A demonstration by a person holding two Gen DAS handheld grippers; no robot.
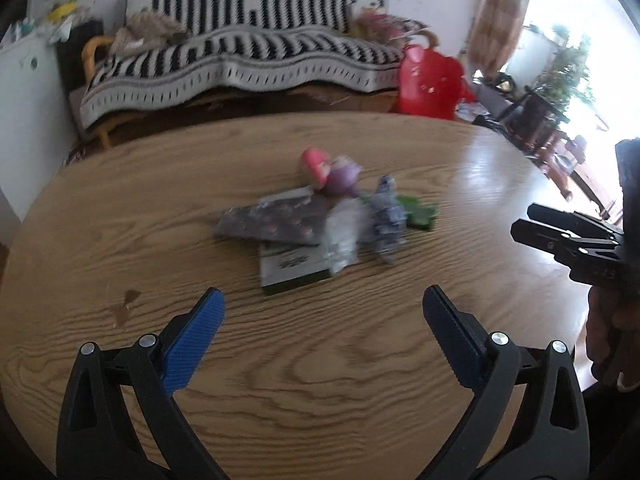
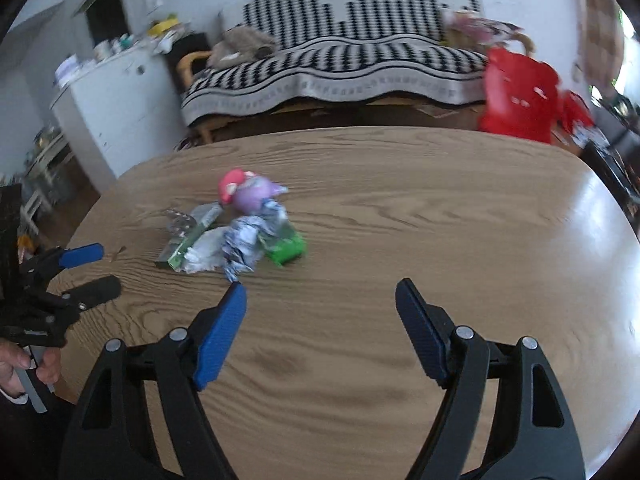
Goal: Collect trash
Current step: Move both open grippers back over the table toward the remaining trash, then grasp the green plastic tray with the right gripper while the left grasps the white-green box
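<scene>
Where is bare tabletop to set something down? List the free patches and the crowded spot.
Free: the table right of the trash pile, toward the red chair, and the near strip under both open grippers. Crowded: the pile, mid-table.

Glossy wood-grain table (image 1: 360, 360), crinkled foil wrapper (image 1: 386, 216), woven throw (image 1: 240, 52)

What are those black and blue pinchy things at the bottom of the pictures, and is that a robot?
No robot here: a person holds a claw in each hand, and each claw carries its own camera. One picture looks out from the left claw, the other from the right claw. Both claws are open and hold nothing. They hang over a wooden table. In the middle lies a little heap of trash: crumpled wrappers, a pill strip, something green. At the edge of the right picture you can see the person's hand gripping the other claw.
</scene>
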